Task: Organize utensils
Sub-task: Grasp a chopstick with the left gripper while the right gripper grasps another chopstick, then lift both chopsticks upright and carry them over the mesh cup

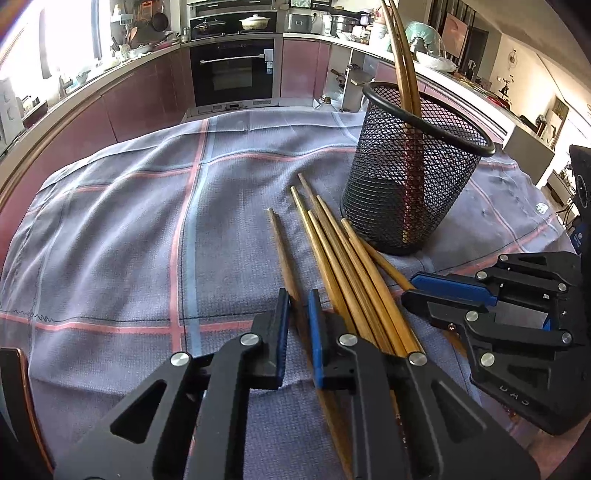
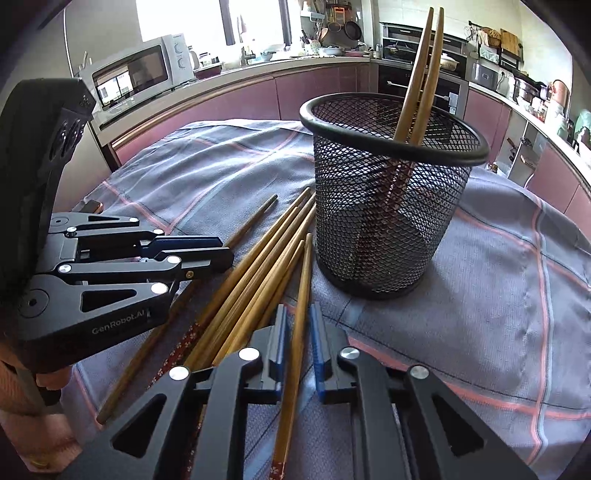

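Daylight floods both views from a window [image 2: 181,18] in the kitchen background, blown out to pure white at eleven o'clock in each picture. The checked cloth [image 1: 122,236] is evenly lit and sharp, its weave plain to see, with soft shadows in its folds. Fisheye distortion bows the counter [image 2: 240,92] into a curve, and dark vignetting rounds off every corner. Metal rivets glint brightly near six o'clock.

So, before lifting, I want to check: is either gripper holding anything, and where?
Yes. The left gripper pinches the leftmost chopstick near its middle; the right gripper pinches the rightmost chopstick, also near mid-length.
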The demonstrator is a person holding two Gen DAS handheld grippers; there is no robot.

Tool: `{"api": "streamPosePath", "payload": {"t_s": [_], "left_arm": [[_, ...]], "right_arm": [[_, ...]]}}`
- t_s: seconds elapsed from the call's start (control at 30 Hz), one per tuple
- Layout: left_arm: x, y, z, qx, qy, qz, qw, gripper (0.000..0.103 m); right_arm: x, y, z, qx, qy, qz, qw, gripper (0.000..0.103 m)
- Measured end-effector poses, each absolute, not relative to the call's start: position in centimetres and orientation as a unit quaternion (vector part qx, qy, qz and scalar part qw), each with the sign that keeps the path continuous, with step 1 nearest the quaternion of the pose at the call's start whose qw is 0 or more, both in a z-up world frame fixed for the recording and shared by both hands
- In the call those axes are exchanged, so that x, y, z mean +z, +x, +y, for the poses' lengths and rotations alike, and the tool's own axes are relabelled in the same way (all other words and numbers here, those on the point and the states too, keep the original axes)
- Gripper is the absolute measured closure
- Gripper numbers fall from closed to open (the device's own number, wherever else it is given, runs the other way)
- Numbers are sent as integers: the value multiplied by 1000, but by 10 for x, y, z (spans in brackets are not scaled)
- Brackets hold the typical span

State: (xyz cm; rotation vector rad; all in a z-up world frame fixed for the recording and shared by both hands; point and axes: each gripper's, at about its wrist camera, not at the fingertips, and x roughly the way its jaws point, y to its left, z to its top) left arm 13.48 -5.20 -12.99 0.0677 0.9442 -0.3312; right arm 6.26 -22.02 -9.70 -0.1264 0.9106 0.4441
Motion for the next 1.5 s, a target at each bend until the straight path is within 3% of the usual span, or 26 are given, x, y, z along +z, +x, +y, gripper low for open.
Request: {"api": "streamPosePath", "payload": {"t_s": [0.53, 1.5], "left_arm": [[-98, 106, -34, -188, -14, 421, 887, 95], [32, 51, 15, -270, -101, 273, 918, 96]], "right_arm": [[-72, 42, -249, 247, -7, 405, 880, 98], [27, 18, -295, 271, 58, 244, 929, 98]]}}
